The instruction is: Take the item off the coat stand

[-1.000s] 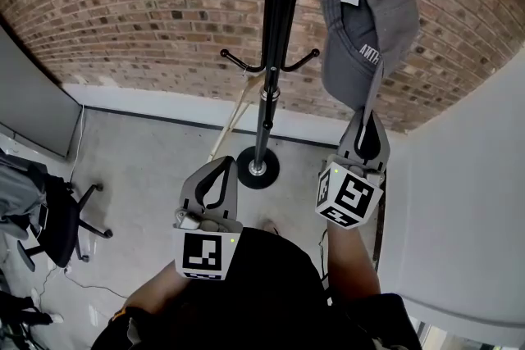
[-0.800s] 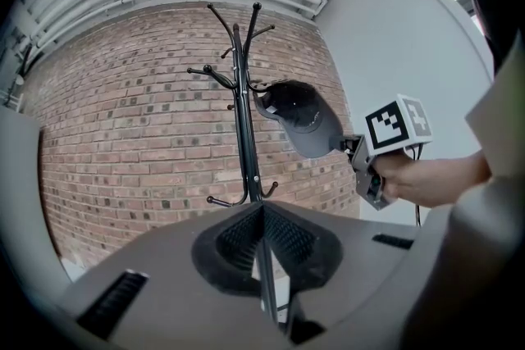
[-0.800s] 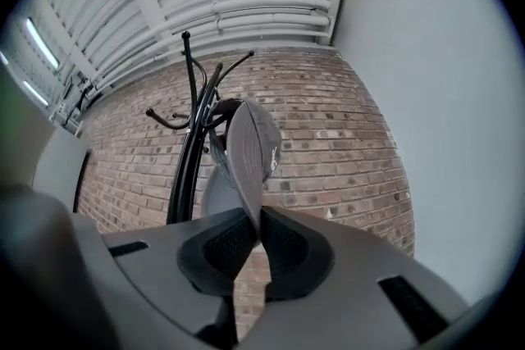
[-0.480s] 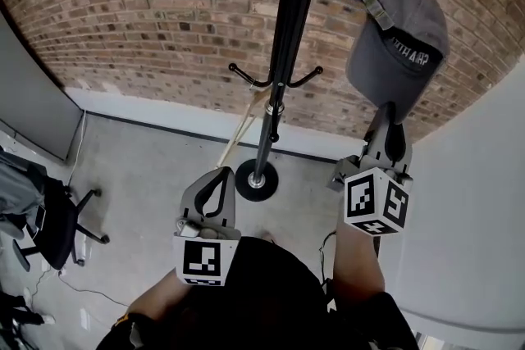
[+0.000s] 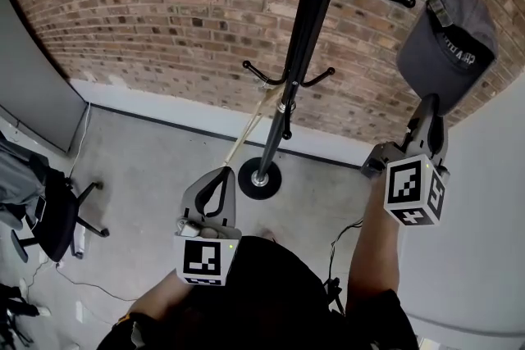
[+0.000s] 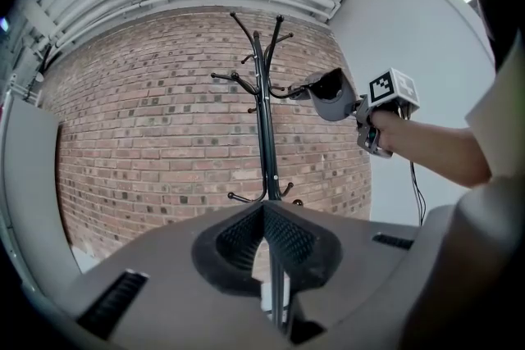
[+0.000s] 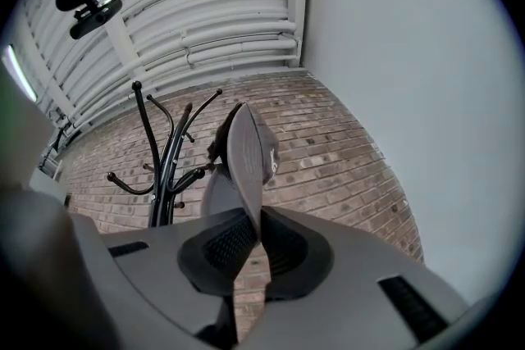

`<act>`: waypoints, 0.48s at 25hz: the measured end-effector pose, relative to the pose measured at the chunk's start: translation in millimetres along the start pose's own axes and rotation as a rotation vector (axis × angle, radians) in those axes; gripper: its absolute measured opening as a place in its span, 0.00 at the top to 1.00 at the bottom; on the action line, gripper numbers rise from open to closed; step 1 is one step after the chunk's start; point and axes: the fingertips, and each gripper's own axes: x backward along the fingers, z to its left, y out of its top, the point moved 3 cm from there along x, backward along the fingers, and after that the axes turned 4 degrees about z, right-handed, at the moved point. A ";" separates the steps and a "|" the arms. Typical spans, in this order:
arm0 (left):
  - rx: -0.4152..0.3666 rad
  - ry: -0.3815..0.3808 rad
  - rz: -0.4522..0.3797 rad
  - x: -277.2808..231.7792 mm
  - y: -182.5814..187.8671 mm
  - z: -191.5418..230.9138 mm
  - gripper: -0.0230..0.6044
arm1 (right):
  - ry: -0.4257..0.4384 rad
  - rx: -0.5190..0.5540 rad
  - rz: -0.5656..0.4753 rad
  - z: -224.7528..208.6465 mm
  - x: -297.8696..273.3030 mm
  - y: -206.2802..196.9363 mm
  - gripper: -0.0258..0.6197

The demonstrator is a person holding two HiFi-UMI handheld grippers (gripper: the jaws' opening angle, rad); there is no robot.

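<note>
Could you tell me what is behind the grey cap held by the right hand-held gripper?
The brick wall stands behind the grey cap, whose brim the right hand-held gripper pinches. The bricks directly behind it are covered.

top of coat stand (image 5: 301, 53) cut off, cap (image 5: 447, 45) lettering unreadable

Grey baseball cap (image 5: 447, 45) with white lettering, held brim-down, brim pinched in my right gripper (image 5: 429, 109), crown just beside an upper hook of the black coat stand (image 5: 299, 53), contact I can't judge
</note>
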 end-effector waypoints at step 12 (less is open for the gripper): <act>0.014 -0.061 0.016 20.5 -12.4 -3.9 0.91 | -0.052 -0.035 0.208 -11.4 99.2 -65.5 0.91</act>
